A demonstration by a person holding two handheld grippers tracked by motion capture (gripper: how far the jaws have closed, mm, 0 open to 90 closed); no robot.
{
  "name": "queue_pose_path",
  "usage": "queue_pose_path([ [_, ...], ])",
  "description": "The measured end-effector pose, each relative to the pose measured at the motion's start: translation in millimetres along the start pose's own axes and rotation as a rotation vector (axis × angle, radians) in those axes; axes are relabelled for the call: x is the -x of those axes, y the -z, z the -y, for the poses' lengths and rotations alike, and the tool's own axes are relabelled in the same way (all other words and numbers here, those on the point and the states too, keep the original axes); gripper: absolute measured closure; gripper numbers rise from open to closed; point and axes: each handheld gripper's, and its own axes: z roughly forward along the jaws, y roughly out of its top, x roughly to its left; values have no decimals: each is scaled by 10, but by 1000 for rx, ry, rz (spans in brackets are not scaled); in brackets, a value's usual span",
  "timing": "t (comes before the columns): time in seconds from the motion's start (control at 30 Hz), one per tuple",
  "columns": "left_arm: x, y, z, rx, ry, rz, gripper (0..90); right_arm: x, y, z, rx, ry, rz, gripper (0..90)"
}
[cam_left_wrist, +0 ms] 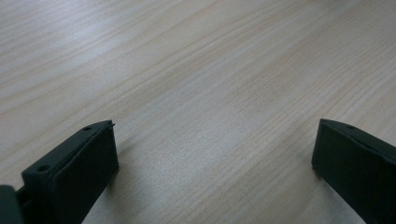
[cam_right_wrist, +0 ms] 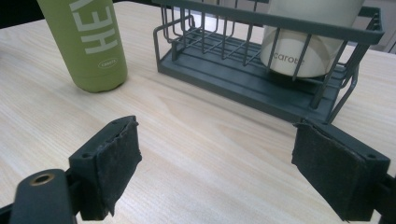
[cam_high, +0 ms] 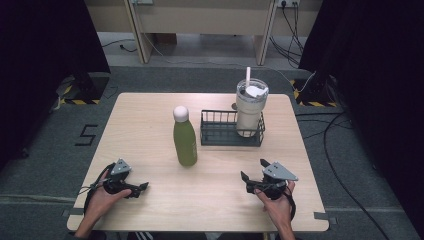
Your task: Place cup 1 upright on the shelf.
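Both your left tongs (cam_high: 141, 187) and right tongs (cam_high: 254, 171) stand open, empty. The green bottle (cam_high: 185, 136) stands untouched on the counter (cam_high: 215, 190), beside the wire basket (cam_high: 220, 134); gripping it remains.

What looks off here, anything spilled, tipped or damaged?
Nothing much stands out. The green bottle stands upright on the table, the cream tumbler sits upright at the right end of the wire rack, no spill. Only the right gripper pads look frayed at the edges.
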Motion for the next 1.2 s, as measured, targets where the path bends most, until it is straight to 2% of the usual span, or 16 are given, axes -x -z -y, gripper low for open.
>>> queue_pose_path([
  [0.1,0,0,0,0,0,0,0,0,10,16,-8,4,10,151],
  [0.4,0,0,0,0,0,0,0,19,37,118,-55,-7,-1,154],
  [0.6,0,0,0,0,0,0,0,9,30,182,-109,-11,-2,155],
  [0.97,0,0,0,0,0,0,0,-3,59,242,-136,-26,-8,158],
  [1.2,0,0,0,0,0,0,0,-4,65,306,-194,-27,-7,162],
])
